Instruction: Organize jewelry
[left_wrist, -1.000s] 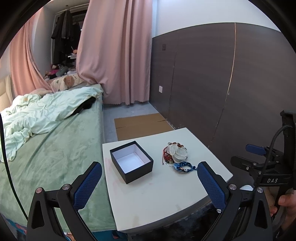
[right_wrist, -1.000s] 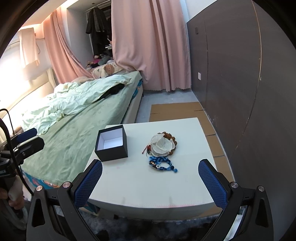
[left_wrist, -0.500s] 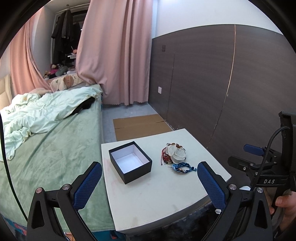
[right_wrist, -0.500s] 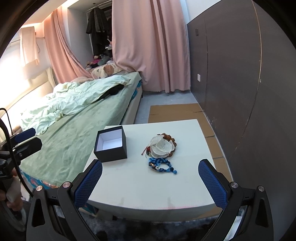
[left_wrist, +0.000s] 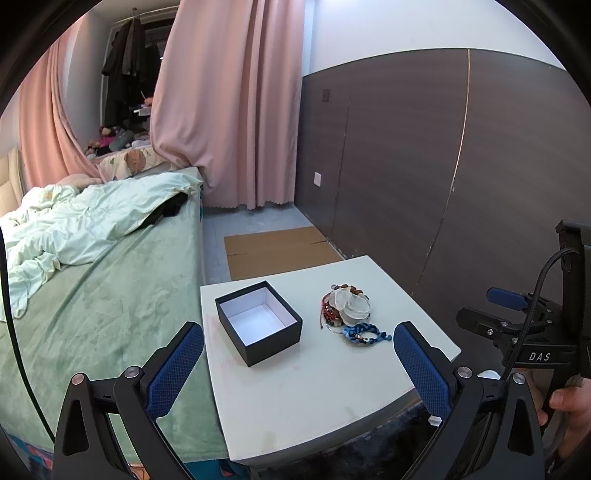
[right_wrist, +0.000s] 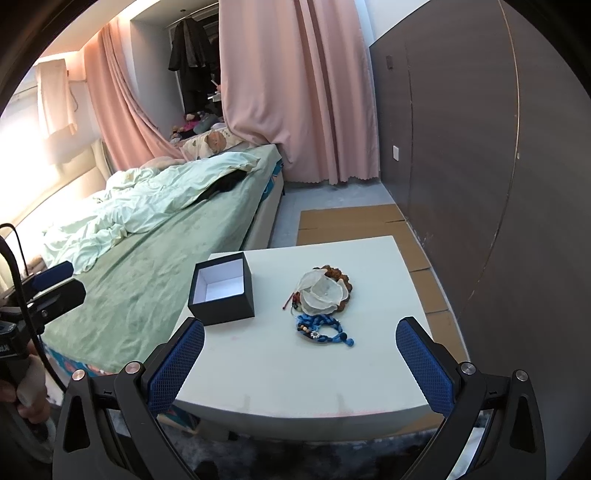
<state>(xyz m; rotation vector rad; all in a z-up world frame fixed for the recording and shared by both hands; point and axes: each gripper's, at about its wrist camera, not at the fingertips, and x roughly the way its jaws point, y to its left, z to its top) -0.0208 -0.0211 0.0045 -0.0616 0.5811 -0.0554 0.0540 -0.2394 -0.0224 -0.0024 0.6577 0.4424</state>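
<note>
while both tools hang above the near edge of the table, nothing on it is touched.
bed (left_wrist: 110, 288): big, with a green cover and a pale crumpled blanket; it stands on the left, right next to the table.
curtain (left_wrist: 229, 110): pink, hangs down to the floor behind the bed.
wall (left_wrist: 461, 166): dark brown panels on the right side.
cardboard (left_wrist: 277, 247): flat on the floor, behind the table.
table (left_wrist: 314, 387): white and square, with the box and the jewelry on top.
left gripper (left_wrist: 295, 365): its two blue fingers are spread wide apart with nothing between them; it floats over the near side of the table.
right gripper (right_wrist: 299, 365): its fingers are spread wide too and hold nothing; a hand (left_wrist: 565, 410) holds its handle.
box (left_wrist: 258, 321): black outside, white inside, no lid, nothing in it; it sits on the left part of the table.
jewelry pile (right_wrist: 325, 291): a white flower piece on top of red and brown beads, near the middle of the table, apart from the box.
blue bracelet (right_wrist: 323, 330): braided, with small beads, lying flat just in front of the pile.
</note>
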